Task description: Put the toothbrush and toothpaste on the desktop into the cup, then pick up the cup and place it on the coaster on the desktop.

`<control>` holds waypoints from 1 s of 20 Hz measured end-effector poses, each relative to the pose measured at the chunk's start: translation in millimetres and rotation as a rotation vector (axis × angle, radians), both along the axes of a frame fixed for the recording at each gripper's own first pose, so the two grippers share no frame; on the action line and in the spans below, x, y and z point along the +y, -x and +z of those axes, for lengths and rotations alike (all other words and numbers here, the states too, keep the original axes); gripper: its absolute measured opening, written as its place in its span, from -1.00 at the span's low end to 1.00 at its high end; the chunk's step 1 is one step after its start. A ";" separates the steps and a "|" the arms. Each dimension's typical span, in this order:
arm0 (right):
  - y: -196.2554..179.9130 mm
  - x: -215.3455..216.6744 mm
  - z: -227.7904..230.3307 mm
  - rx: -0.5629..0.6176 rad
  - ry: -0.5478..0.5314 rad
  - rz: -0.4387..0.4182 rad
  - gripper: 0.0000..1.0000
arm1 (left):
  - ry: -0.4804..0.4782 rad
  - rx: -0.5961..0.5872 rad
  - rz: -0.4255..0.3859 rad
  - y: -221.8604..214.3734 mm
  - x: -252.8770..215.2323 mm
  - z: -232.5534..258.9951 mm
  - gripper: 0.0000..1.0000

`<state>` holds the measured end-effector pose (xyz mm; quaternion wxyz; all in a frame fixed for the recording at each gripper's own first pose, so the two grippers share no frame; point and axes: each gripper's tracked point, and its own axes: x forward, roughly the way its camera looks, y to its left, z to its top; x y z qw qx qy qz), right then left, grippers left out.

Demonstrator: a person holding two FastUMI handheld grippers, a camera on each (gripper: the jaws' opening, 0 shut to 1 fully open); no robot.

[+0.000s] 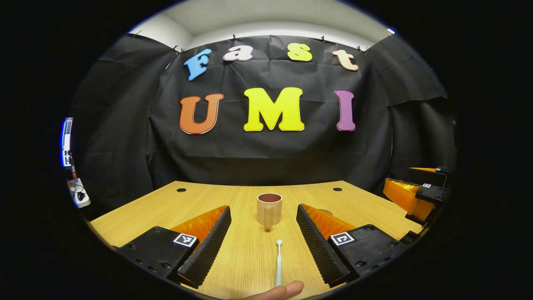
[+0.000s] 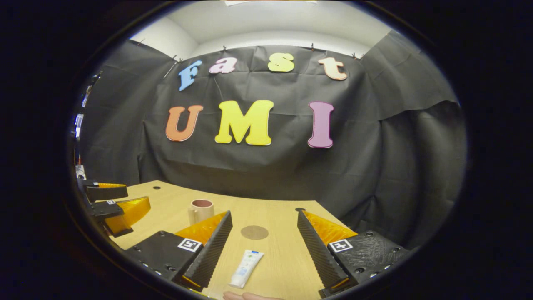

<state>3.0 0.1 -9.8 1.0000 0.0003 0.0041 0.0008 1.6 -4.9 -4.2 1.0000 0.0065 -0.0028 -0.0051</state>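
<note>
Both grippers hang above the desk [image 1: 233,200] with fingers spread wide and holding nothing. In the left gripper view, the toothbrush [image 1: 278,262] lies flat between the left gripper [image 1: 264,246] fingers, with the cup [image 1: 269,209] at 12 o'clock beyond it. In the right gripper view, the toothpaste [image 2: 247,268] lies between the right gripper [image 2: 266,250] fingers and the coaster [image 2: 254,232] just past it. I judge the thin toothbrush may slip or roll when pinched, and the light cup may tip if an item strikes its rim.

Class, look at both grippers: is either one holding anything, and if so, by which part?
Nothing is held. The left gripper is open around the toothbrush, the right gripper open around the toothpaste; both lie on the desk.
</note>
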 end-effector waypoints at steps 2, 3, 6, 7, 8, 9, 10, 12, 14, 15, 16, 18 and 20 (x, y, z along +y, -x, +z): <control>-1.3 -2.4 -0.4 -0.006 0.003 -0.006 0.90 | -0.005 0.013 -0.001 -1.9 -1.5 -4.8 0.89; -1.8 -4.1 -1.5 -0.006 0.001 -0.010 0.94 | -0.003 0.019 0.002 -2.1 0.0 -6.2 1.00; -0.9 -7.6 -0.6 -0.008 -0.005 -0.018 0.90 | -0.003 0.018 0.004 -2.6 2.1 -5.3 1.00; -0.4 -8.5 0.0 -0.013 -0.002 -0.019 0.89 | -0.009 0.020 0.004 -3.5 2.6 -5.7 1.00; 0.0 -9.6 0.1 -0.017 0.001 -0.020 0.89 | -0.010 0.018 0.009 -5.0 4.1 -5.1 1.00; 0.1 -11.7 -0.5 -0.020 0.002 -0.022 0.89 | -0.010 0.023 0.013 -6.9 5.5 -6.7 1.00; -1.0 -13.2 -0.5 -0.021 -0.002 -0.025 0.90 | -0.008 0.034 0.012 -8.5 4.7 -10.3 1.00; -1.8 -15.1 -5.9 -0.010 -0.024 -0.026 0.94 | 0.001 0.070 -0.003 -11.8 -0.3 -22.1 1.00; -1.7 -15.5 -12.5 0.011 -0.021 -0.024 0.90 | 0.006 0.104 -0.015 -16.1 -3.1 -34.5 1.00; -0.6 -14.4 -14.8 0.013 -0.014 -0.022 0.96 | 0.000 0.121 -0.021 -18.5 -4.7 -41.3 1.00; 0.8 -14.5 -14.9 0.009 -0.010 -0.021 0.89 | -0.007 0.139 -0.026 -21.3 -7.0 -50.2 1.00; 0.9 -11.5 -17.5 0.005 -0.004 -0.011 0.90 | -0.026 0.200 -0.055 -25.6 -17.1 -73.0 1.00; -1.4 -10.3 -29.7 0.024 -0.003 -0.004 0.90 | -0.042 0.271 -0.080 -29.3 -23.9 -98.1 0.99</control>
